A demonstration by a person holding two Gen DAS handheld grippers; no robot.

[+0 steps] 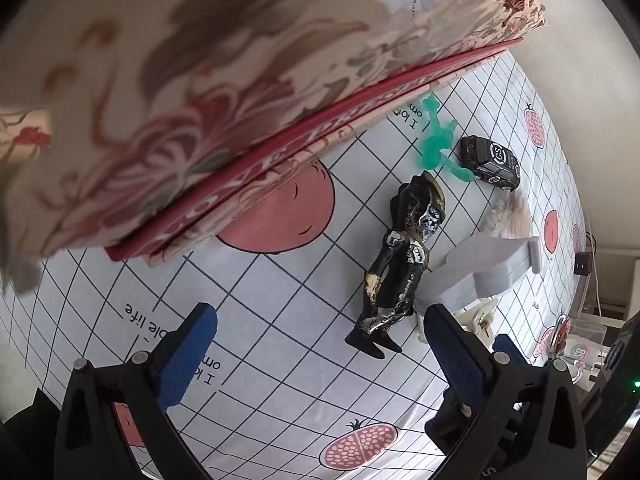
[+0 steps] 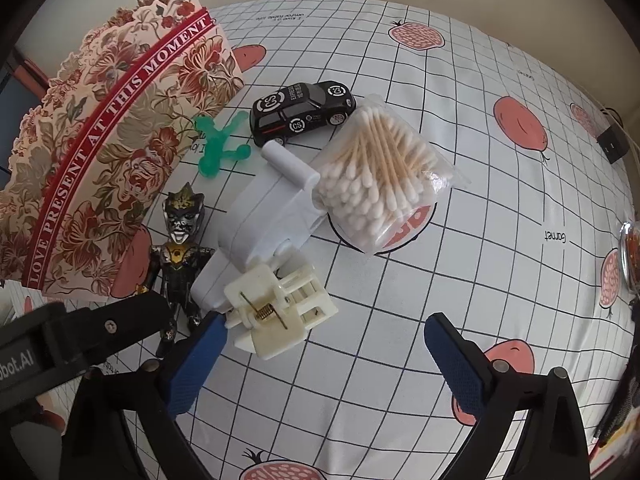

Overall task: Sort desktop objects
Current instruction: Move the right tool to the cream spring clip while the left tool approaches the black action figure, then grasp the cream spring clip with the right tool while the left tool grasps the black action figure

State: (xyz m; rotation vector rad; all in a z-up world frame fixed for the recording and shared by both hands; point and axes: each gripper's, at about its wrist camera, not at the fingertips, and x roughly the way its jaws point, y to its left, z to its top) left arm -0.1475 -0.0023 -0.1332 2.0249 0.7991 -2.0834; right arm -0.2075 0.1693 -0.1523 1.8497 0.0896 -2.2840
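A black and silver action figure (image 1: 400, 264) (image 2: 180, 256) lies on the checked cloth beside a floral gift box (image 1: 224, 92) (image 2: 100, 152). A green rubber figure (image 1: 436, 140) (image 2: 218, 146), a black toy car (image 1: 490, 162) (image 2: 302, 112), a white plastic holder (image 1: 484, 268) (image 2: 268, 216), a cream hair clip (image 2: 276, 316) (image 1: 478, 320) and a bag of cotton swabs (image 2: 380, 184) lie close by. My left gripper (image 1: 320, 354) is open and empty, just short of the action figure. My right gripper (image 2: 324, 360) is open and empty, its left finger next to the hair clip.
The cloth (image 2: 400, 320) has a grid and fruit prints. A black adapter with a cable (image 2: 612, 142) lies at the far right edge. A clear acrylic stand (image 1: 580, 340) sits beyond the table's right side. The left gripper's body (image 2: 60, 344) shows at the right wrist view's lower left.
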